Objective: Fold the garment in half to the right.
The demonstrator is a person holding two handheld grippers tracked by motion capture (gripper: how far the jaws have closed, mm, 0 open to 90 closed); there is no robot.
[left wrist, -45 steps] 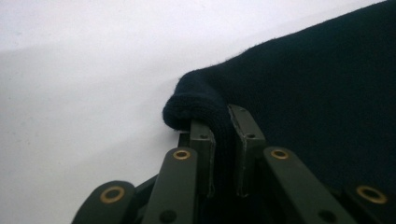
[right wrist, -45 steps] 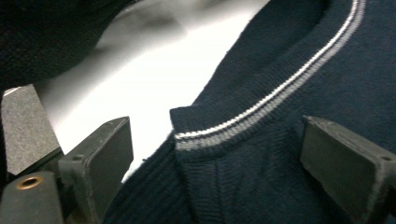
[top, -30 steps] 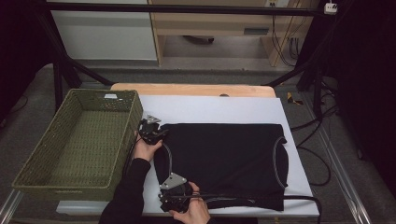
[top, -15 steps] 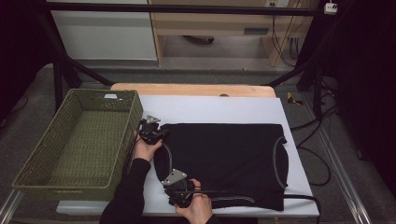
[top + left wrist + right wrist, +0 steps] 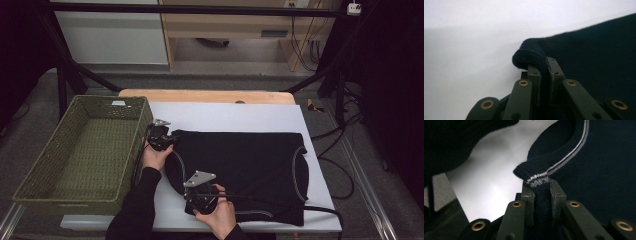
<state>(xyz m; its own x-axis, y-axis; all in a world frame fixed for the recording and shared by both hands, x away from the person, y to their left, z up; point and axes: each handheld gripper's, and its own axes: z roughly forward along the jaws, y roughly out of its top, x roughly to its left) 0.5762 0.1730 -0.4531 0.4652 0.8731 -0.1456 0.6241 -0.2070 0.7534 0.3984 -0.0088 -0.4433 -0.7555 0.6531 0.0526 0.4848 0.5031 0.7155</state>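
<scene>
A dark knit sweater (image 5: 250, 165) with pale stripes at its edges lies flat on the white table (image 5: 225, 117). My left gripper (image 5: 167, 139) is at the sweater's far left corner, and the left gripper view has its jaws shut on a rolled fold of the dark knit (image 5: 531, 56). My right gripper (image 5: 192, 192) sits at the near left edge. Its jaws have just been closing and now pinch the striped hem (image 5: 539, 180), lifting it slightly off the table.
A green woven basket (image 5: 82, 150), with nothing in it, stands on the left beside the table. A wooden board (image 5: 205, 95) borders the table's far edge. Cables (image 5: 330, 145) hang off the right side. Bare white surface lies beyond the sweater.
The right gripper has closed on the sweater's near left hem and risen a little with it. The left gripper has stayed on the far corner.
</scene>
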